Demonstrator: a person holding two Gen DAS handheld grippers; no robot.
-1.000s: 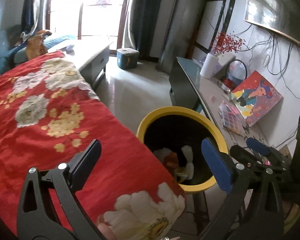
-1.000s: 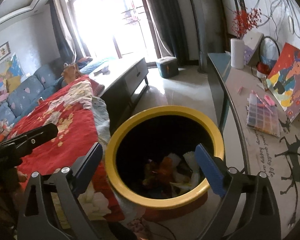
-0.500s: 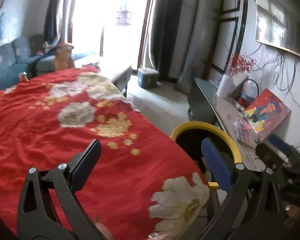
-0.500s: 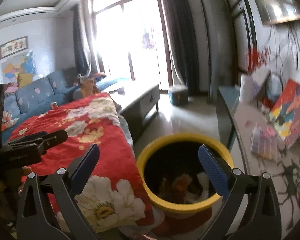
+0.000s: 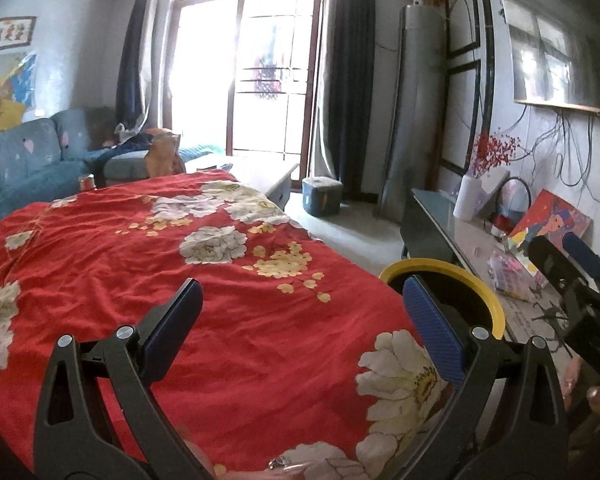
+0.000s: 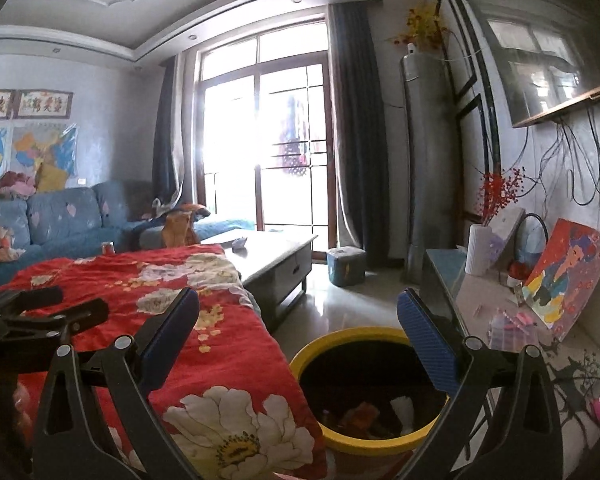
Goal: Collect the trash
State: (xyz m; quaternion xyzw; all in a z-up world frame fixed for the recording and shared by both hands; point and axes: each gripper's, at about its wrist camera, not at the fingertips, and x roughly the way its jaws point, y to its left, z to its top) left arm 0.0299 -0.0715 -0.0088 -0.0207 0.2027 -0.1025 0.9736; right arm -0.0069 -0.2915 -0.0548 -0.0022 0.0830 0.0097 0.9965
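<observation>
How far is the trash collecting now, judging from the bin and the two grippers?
Done: some trash lies in the yellow-rimmed bin. In hand: nothing; the left gripper and the right gripper are both open and empty. Left: no loose trash shows on the red floral blanket, so possibly little.

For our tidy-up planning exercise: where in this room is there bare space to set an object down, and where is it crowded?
Free: the red flowered blanket beside the yellow-rimmed black bin, the near part of the grey coffee table, and the pale floor between that table and the glass-topped sideboard. Crowded: the sideboard's far end, with a white vase and a painted canvas.
</observation>
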